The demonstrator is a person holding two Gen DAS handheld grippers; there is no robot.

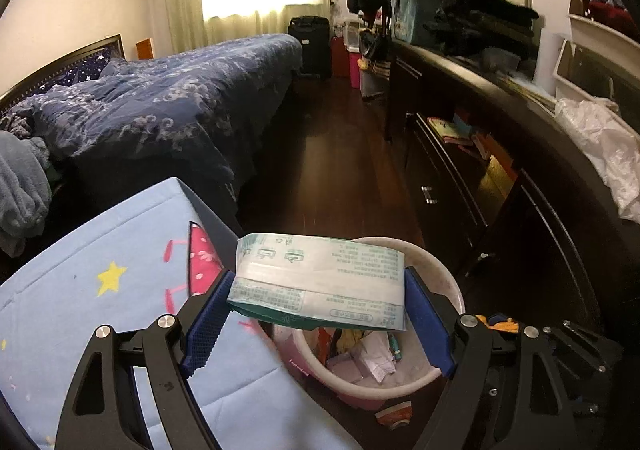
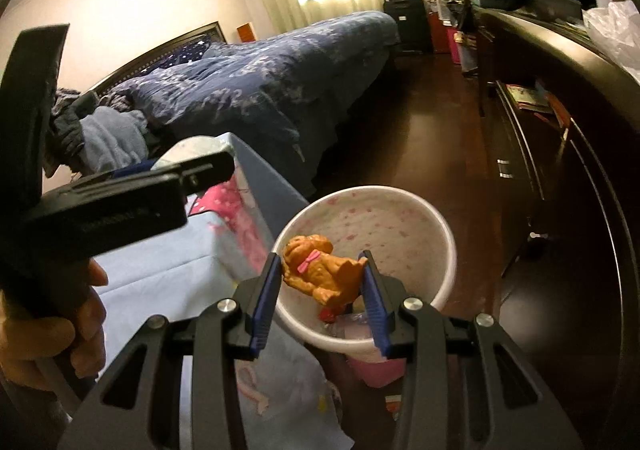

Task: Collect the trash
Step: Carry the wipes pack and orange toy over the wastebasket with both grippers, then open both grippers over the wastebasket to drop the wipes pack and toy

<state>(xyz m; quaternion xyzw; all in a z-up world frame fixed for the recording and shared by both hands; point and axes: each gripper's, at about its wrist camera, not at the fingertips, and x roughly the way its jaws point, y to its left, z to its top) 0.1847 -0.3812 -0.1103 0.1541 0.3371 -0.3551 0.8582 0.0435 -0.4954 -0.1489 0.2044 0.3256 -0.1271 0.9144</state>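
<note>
My left gripper (image 1: pixel 318 286) is shut on a green and white tissue pack (image 1: pixel 320 282) and holds it over the near rim of a pink and white trash bin (image 1: pixel 452 282) that holds paper scraps and wrappers. My right gripper (image 2: pixel 322 274) is shut on an orange toy dog (image 2: pixel 320 270) with a pink bow, held above the same bin (image 2: pixel 400 226). The left gripper's body (image 2: pixel 120 206) and the hand holding it show at the left of the right wrist view.
A light blue cartoon-print surface (image 1: pixel 100 282) lies left of the bin. A bed with a dark blue quilt (image 1: pixel 160 106) is beyond it. A dark dresser (image 1: pixel 520 178) with clothes and a white plastic bag (image 1: pixel 600 142) runs along the right. Dark wood floor (image 1: pixel 340 154) lies between.
</note>
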